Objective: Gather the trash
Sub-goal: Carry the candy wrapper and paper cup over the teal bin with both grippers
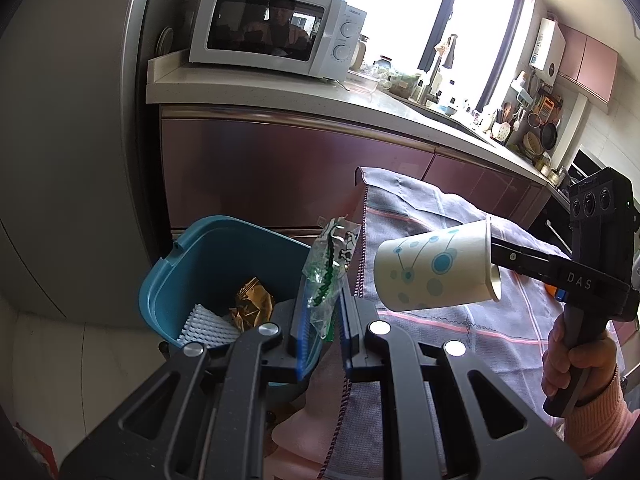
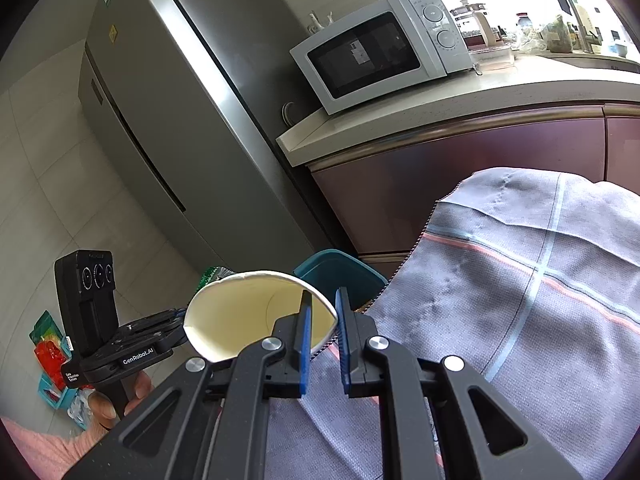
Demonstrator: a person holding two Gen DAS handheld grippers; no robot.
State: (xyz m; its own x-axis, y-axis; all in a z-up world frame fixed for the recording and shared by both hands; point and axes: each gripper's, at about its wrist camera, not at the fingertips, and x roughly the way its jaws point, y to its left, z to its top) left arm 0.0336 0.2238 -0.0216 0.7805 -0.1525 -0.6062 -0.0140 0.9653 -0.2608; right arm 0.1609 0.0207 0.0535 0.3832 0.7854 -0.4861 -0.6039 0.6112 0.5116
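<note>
I am pinching a crinkly clear plastic wrapper point(image 1: 330, 266) with green print between the blue pads of my left gripper point(image 1: 322, 320), at the centre of the left wrist frame, just above the rim of the teal plastic bin point(image 1: 192, 264). Crumpled gold foil point(image 1: 252, 304) and ribbed white foam point(image 1: 208, 328) are lying inside it. My right gripper point(image 2: 323, 320) is clamping the rolled rim of a dotted paper cup point(image 2: 248, 312), lower centre, over the grey checked cloth point(image 2: 520, 280).
</note>
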